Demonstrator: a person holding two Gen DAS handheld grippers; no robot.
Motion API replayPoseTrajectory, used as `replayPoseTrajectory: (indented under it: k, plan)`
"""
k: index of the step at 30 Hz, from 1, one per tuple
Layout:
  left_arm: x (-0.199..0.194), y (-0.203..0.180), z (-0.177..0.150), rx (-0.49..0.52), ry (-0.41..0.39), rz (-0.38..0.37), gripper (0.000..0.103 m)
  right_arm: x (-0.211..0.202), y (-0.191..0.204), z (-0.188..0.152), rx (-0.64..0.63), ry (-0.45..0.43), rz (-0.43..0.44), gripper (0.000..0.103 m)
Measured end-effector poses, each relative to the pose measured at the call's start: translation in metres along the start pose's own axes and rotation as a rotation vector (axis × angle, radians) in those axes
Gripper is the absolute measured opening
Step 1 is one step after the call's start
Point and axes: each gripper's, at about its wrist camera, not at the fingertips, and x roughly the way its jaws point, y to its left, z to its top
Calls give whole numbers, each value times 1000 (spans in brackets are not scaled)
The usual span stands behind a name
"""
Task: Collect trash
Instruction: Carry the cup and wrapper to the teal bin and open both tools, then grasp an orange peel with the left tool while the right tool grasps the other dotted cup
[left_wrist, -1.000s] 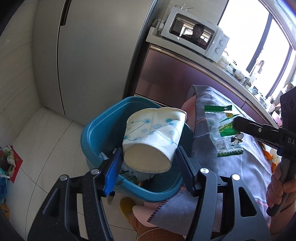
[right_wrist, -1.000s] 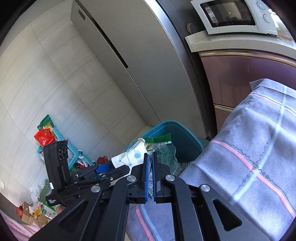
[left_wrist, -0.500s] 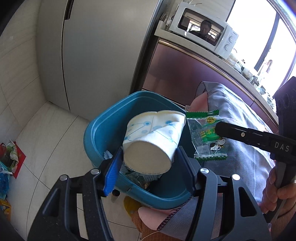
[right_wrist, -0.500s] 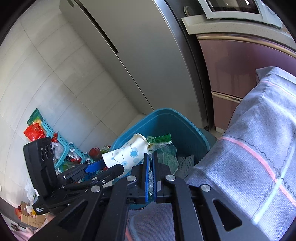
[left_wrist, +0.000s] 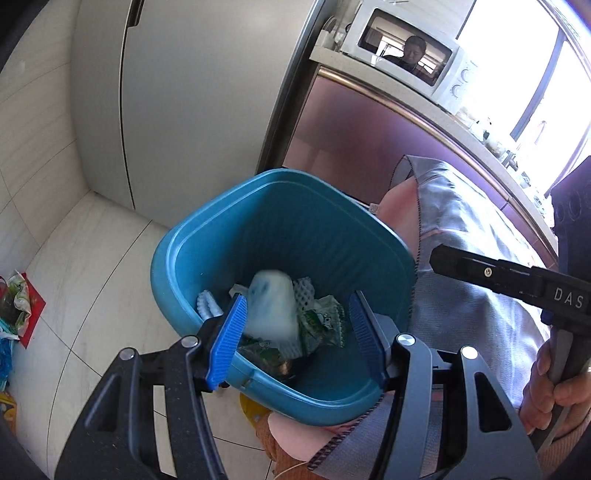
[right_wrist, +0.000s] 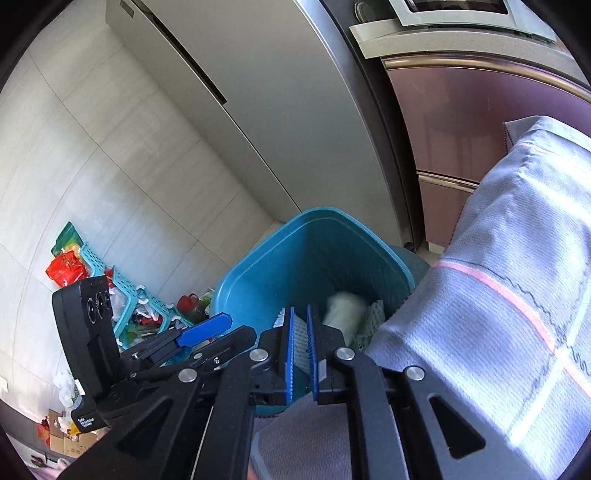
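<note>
Left wrist alone shows a microwave (left_wrist: 410, 62) above the bin (left_wrist: 207, 240).

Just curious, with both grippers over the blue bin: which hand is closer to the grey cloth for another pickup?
Probably right: the right gripper sits beside the grey cloth; the left gripper hangs farther off, over the blue bin.

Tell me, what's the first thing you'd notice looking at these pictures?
The big blue bin on the floor beside the tall grey fridge. A blurry white paper cup is inside it on other trash, between the open left gripper fingers. On the right lies a grey striped cloth.
</note>
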Motion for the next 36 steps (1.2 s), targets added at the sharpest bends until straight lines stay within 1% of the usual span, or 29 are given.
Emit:
replayPoseTrajectory:
  k: [2, 5, 9, 10, 11, 18, 23, 28, 32, 34, 36]
  plan:
    - [-5, -5, 0, 11, -13, -11, 57, -9, 0, -3, -13, -18, 6, 12]
    - [-13, -19, 1, 43, -34, -35, 57, -31, 0, -11, -37, -55, 6, 14]
    - [-23, -46, 3, 99, -55, -101, 58, -68, -7, -22, -50, -118, -18, 20]
    - [-25, -55, 4, 116, -59, -119, 59, -79, -11, -26, -45, -137, -28, 24]
    - [-27, -63, 4, 134, -63, -135, 59, -88, -15, -29, -38, -153, -36, 25]
    - [-30, -136, 0, 271, -58, -262, 61, -158, -64, -57, 65, -264, -132, 26]
    - [-23, -188, -11, 367, -24, -338, 61, -209, -97, -86, 140, -339, -246, 26]
    - [-16, -236, -31, 444, 15, -404, 61, -259, -130, -118, 235, -429, -353, 26]
    - [-10, -278, -46, 509, 52, -459, 61, -297, -149, -145, 301, -506, -454, 38]
    - [-7, -297, -54, 539, 67, -485, 61, -310, -159, -154, 326, -535, -498, 39]
    - [-6, -316, -62, 570, 83, -510, 61, -321, -170, -164, 360, -555, -546, 47]
